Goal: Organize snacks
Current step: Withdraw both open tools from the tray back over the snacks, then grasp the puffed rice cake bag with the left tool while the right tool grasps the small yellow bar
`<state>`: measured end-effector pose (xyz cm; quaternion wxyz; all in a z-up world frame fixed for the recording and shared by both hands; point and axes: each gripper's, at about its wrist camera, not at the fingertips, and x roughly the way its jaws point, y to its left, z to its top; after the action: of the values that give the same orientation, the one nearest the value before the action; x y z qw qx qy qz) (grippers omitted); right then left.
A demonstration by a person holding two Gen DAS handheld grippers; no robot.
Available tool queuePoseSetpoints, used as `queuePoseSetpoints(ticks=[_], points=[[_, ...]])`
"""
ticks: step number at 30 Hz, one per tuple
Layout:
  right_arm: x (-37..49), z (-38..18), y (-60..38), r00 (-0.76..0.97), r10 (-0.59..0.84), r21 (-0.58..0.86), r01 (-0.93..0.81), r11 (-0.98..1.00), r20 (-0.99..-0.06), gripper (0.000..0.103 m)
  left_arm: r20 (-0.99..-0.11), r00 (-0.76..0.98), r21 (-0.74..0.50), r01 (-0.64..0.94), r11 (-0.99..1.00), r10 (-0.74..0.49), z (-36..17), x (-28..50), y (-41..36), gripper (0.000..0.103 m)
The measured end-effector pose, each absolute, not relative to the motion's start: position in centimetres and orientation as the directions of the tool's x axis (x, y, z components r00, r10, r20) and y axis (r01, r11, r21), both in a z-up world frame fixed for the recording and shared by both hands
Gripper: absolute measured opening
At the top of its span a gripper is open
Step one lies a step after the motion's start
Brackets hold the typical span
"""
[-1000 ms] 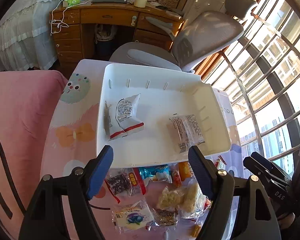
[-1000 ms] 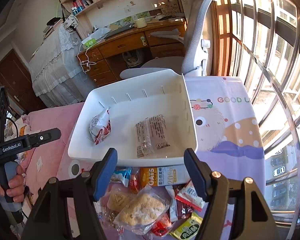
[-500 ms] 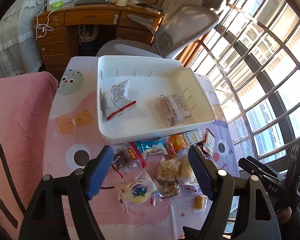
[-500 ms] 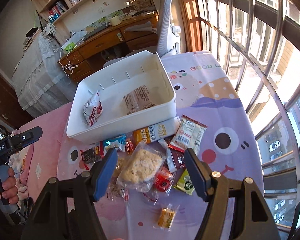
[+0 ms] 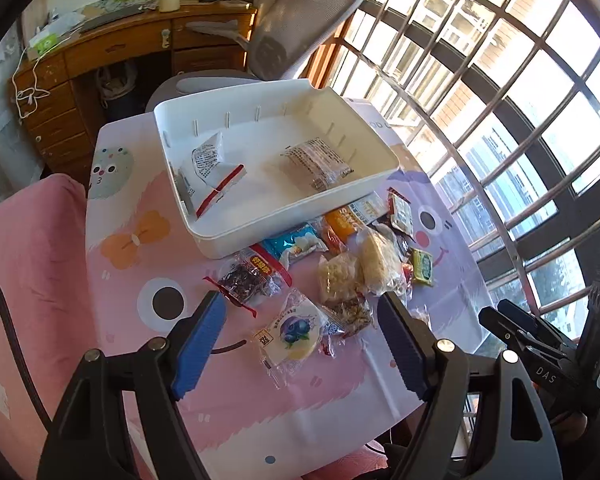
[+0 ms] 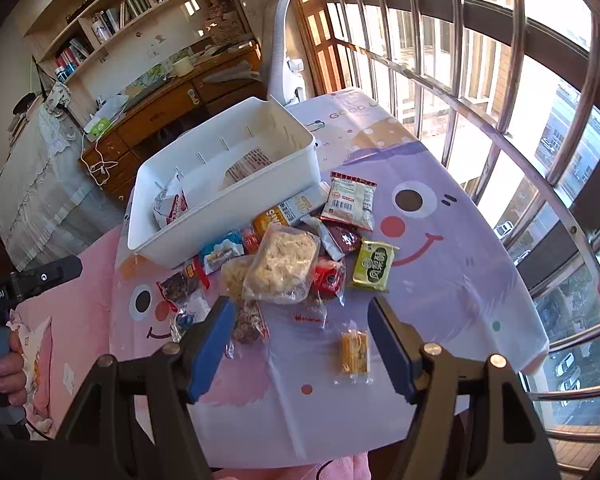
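Sunlit and cluttered, the bedroom table wears a pink and lilac cartoon tablecloth. At its far left sits a white plastic bin holding two packets; the loose heap of wrapped snacks lies just near of it. Both the left gripper and the right gripper hover above the heap, jaws wide apart, holding nothing. Overlapping crinkly wrappers risk a double pick or a slip, and the small yellow packet near the table edge could be knocked off.
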<state>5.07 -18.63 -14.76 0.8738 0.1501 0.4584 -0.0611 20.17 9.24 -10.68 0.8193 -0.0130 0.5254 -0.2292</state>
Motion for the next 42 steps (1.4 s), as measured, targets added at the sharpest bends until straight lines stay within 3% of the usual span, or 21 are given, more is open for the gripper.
queuePoseSetpoints(ticks=[22,35,42], points=[[-0.2,-21.5,-16.4,0.616,-0.152,0.042,0.289,0.956,-0.773,0.069,-0.909,0.239,-0.132,0.613,0.779,-0.342,-12.8,21.3,-0.3,0.080],[2.2,-24.5,-18.5,0.574,-0.110,0.007,0.199,0.980,-0.811,0.069,-0.966,0.186,-0.003,0.678,0.735,-0.177,-17.9,23.6,-8.4,0.080],[3.5,-25.8,-18.8,0.541,-0.065,0.012,0.138,0.990,-0.838,0.069,-0.984,0.118,-0.008,0.714,0.700,-0.131,-20.9,24.3,-11.7,0.080]])
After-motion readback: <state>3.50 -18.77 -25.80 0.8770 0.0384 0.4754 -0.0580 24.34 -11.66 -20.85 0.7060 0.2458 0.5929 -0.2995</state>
